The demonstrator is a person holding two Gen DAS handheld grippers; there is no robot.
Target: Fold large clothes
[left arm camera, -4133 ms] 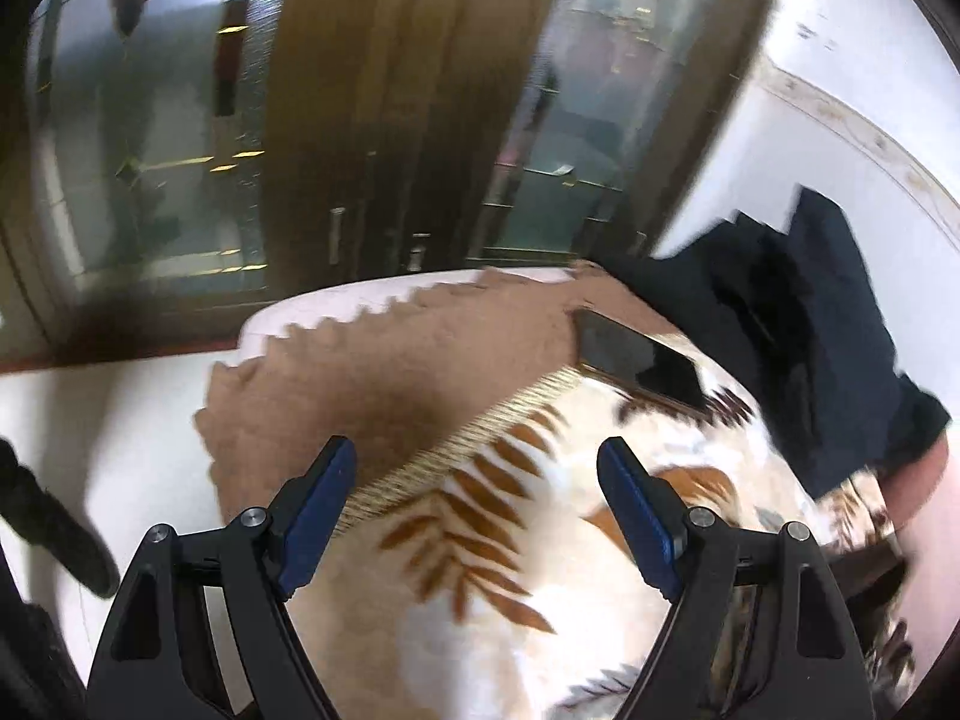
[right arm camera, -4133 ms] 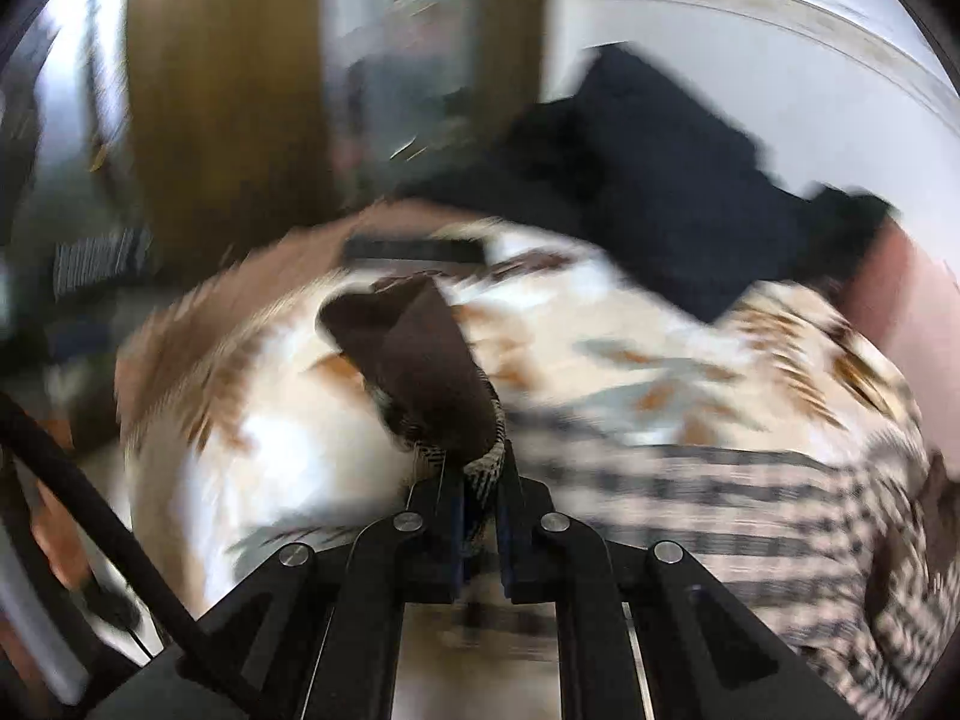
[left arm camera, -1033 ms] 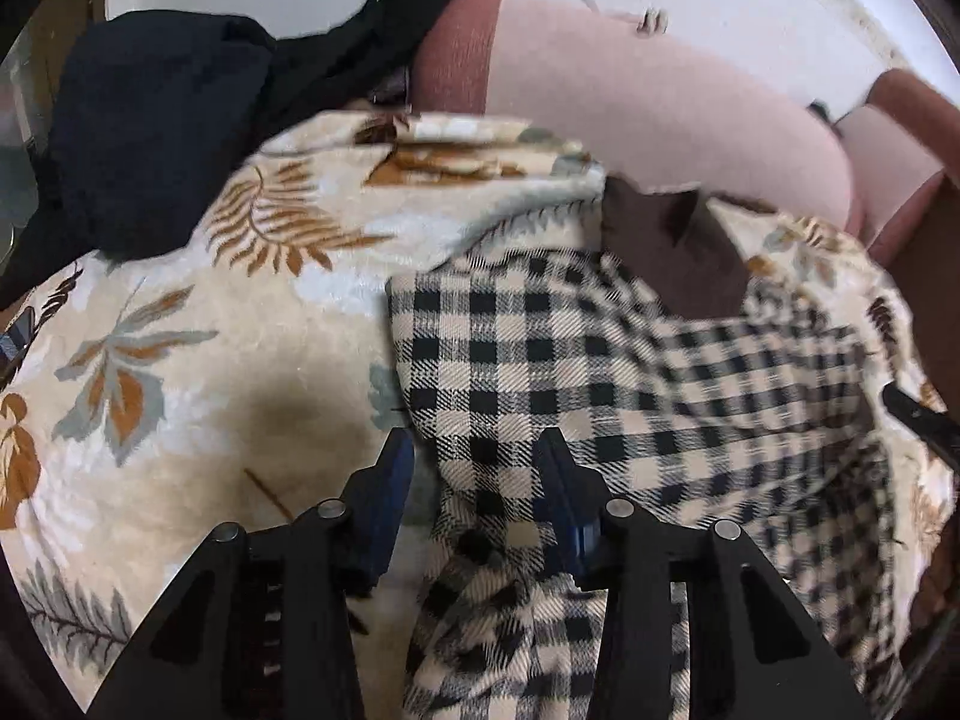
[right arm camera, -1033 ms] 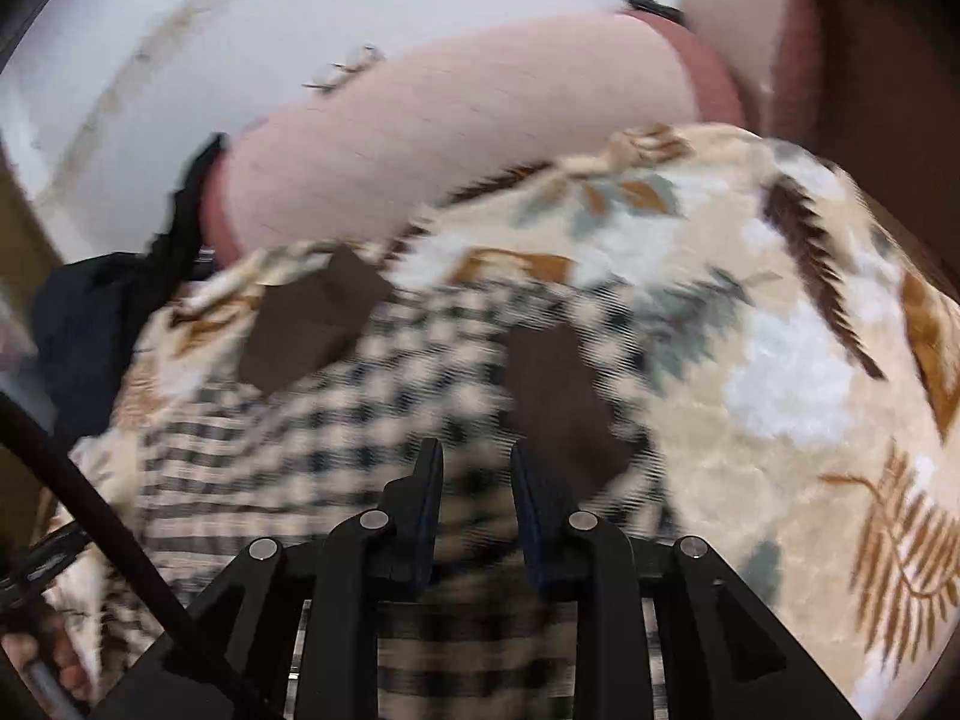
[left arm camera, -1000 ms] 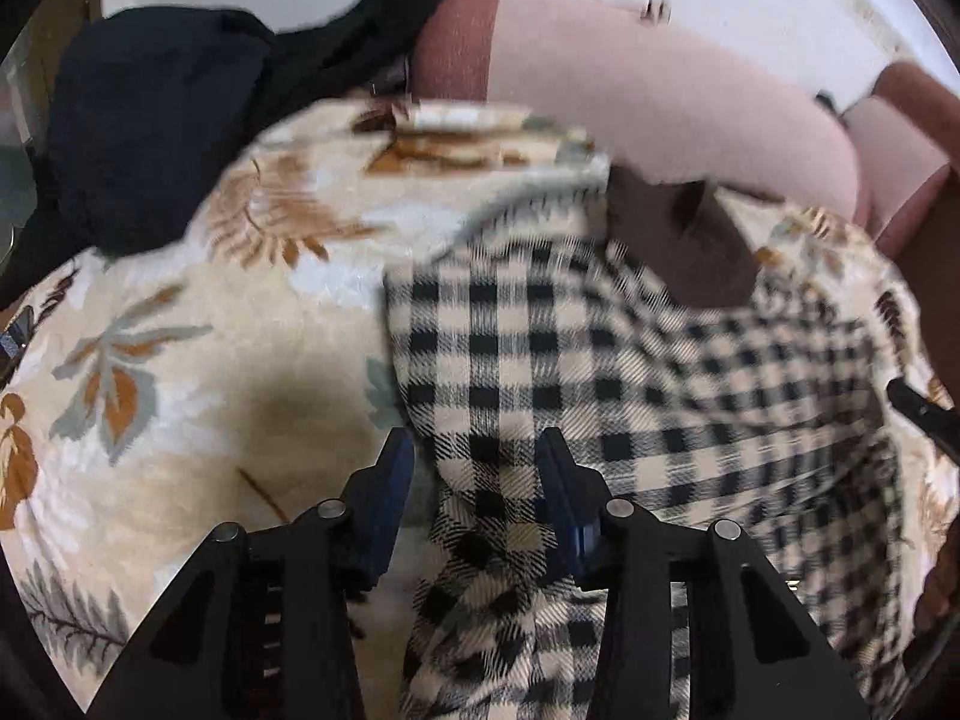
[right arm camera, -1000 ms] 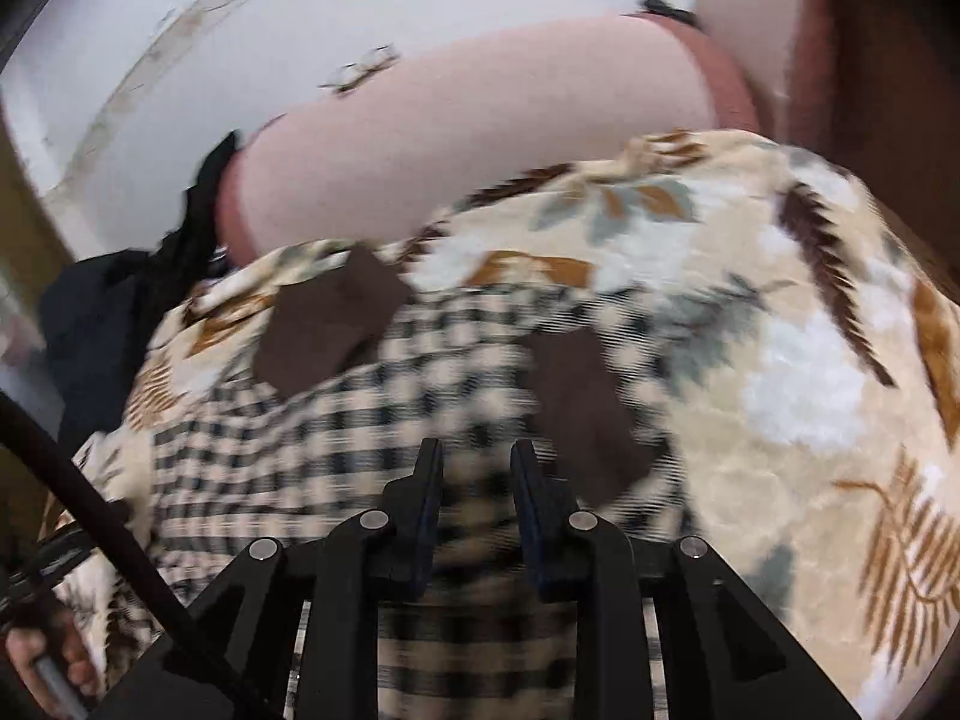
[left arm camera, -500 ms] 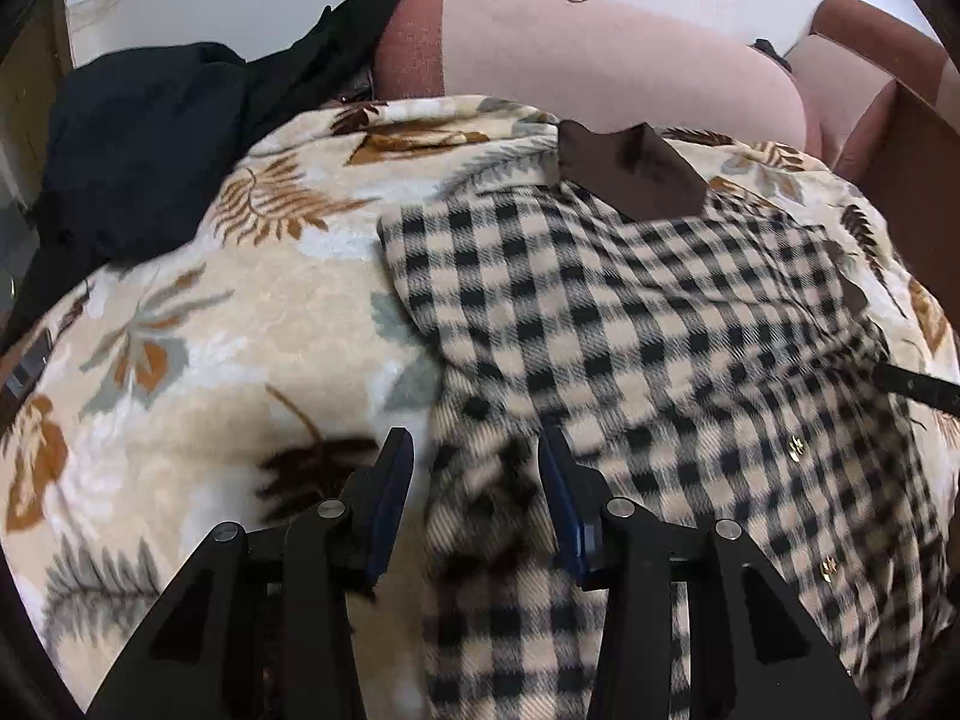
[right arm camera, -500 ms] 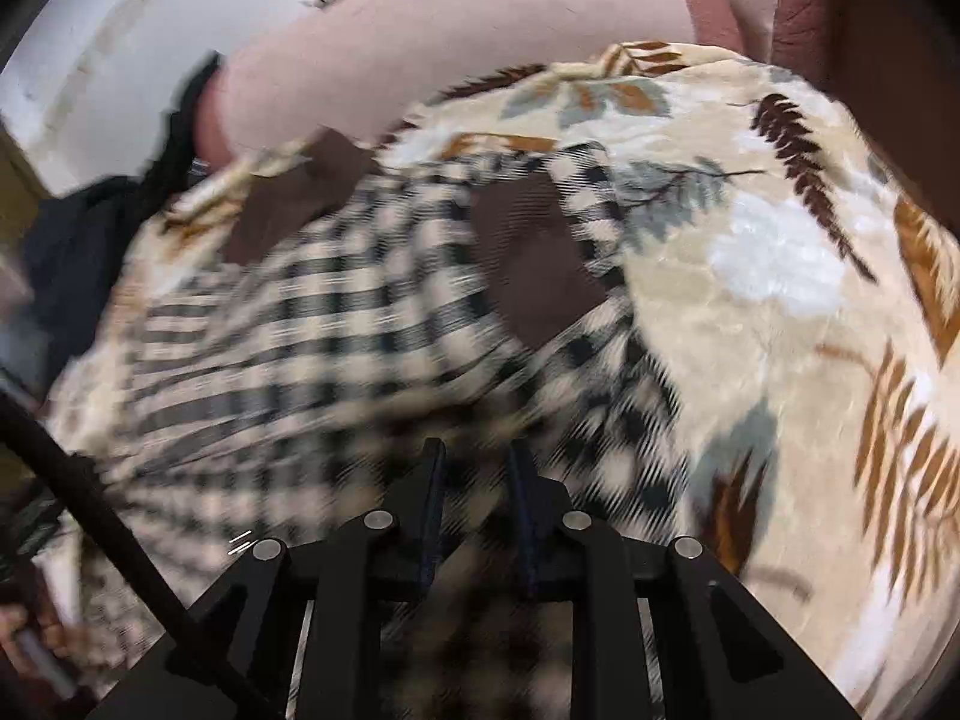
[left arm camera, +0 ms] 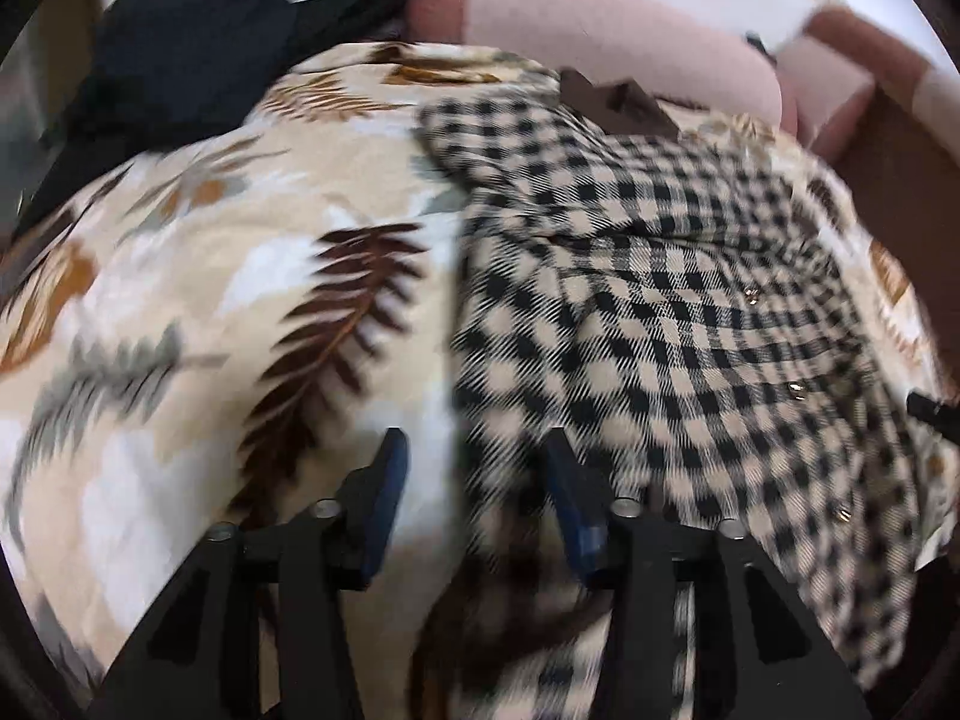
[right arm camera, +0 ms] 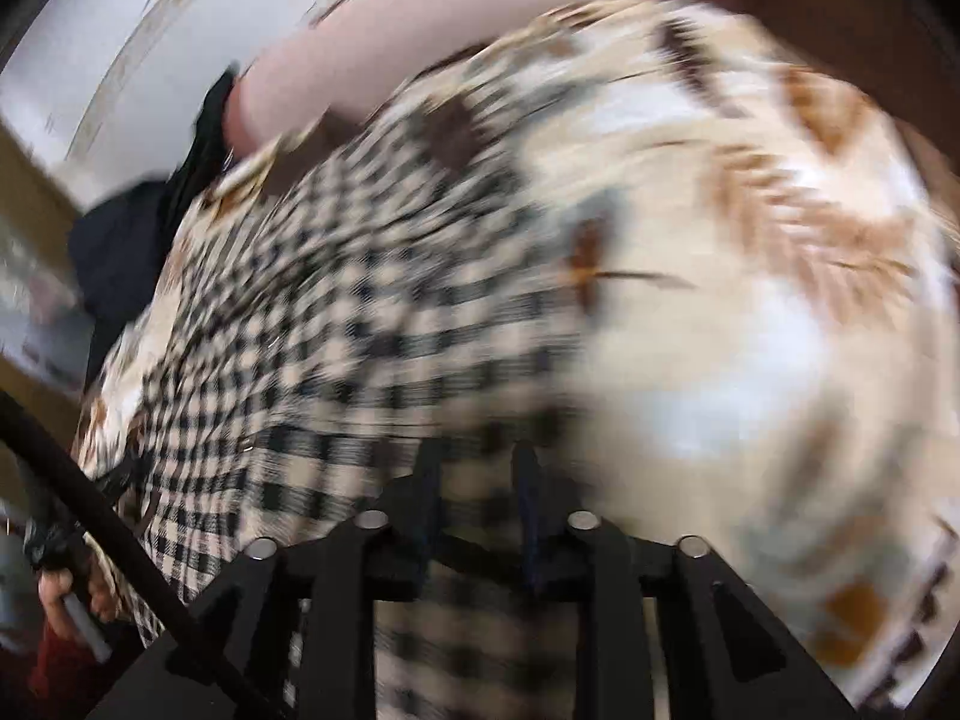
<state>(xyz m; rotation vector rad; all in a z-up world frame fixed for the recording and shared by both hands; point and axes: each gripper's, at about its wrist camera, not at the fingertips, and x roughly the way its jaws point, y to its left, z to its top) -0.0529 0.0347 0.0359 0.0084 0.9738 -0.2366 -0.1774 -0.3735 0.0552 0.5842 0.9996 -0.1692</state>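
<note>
A beige-and-black checked shirt (left arm camera: 660,312) with a brown collar (left arm camera: 618,105) lies spread on a leaf-patterned blanket (left arm camera: 198,300). My left gripper (left arm camera: 474,480) is open, its blue pads astride the shirt's left edge near the hem. In the blurred right wrist view the shirt (right arm camera: 336,324) fills the left half. My right gripper (right arm camera: 477,480) has its jaws slightly apart with checked cloth between them; I cannot tell whether they pinch it.
A black garment (left arm camera: 180,54) lies at the blanket's far left. Pink cushions (left arm camera: 606,42) line the white wall behind. A brown armrest (left arm camera: 900,156) stands at the right. The person's hand (right arm camera: 60,594) shows low left in the right wrist view.
Both grippers have drawn back toward the near edge of the blanket, so more shirt shows. The left gripper's jaws have widened. Both views are blurred by motion.
</note>
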